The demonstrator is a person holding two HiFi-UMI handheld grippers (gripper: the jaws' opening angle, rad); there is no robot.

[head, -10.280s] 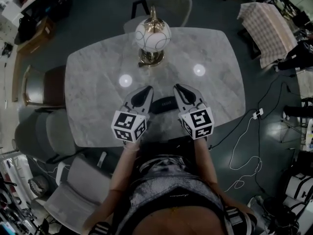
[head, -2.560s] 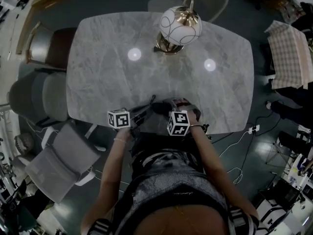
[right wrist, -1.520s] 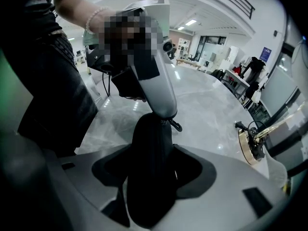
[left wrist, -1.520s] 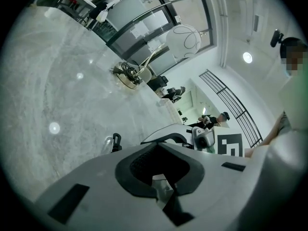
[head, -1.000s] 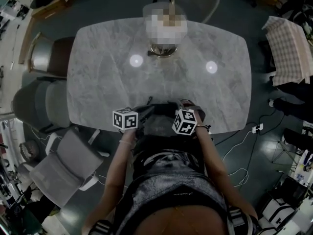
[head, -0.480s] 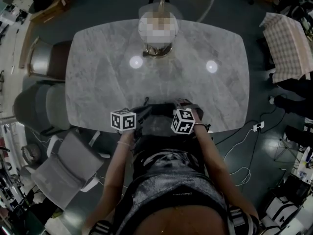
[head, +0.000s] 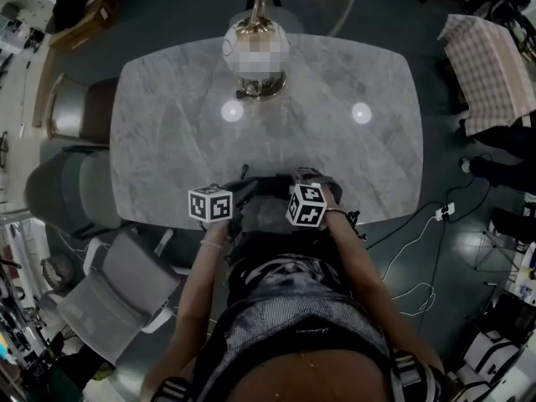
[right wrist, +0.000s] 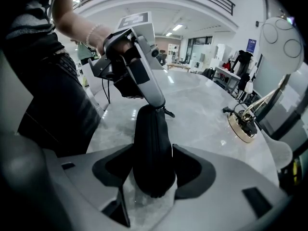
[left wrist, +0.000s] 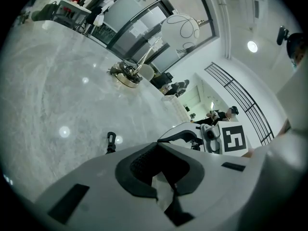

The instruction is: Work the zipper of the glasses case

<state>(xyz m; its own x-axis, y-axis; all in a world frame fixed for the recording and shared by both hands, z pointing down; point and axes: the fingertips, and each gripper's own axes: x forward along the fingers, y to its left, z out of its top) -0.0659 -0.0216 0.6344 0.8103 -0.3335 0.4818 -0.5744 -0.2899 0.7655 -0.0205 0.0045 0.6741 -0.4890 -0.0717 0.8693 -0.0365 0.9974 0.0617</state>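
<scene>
Item: black glasses case (right wrist: 151,129), zipped, lying lengthwise on the near edge of the grey marble bench (head: 167,141), directly in front of the person. Right tongs (right wrist: 153,149): spread wide and pinching the near end of the case, one pad against each flank. Left tongs (left wrist: 158,147): pressed together, tip at the far end of the case, where a small black zip pull (right wrist: 168,113) sticks out onto the marble; whether the pull is nipped cannot be told. Other items: white globe lamp (left wrist: 179,29) on a brass base at the far side of the bench; grey chairs (head: 126,283) at the left; checked cloth (head: 490,65) at the right.
</scene>
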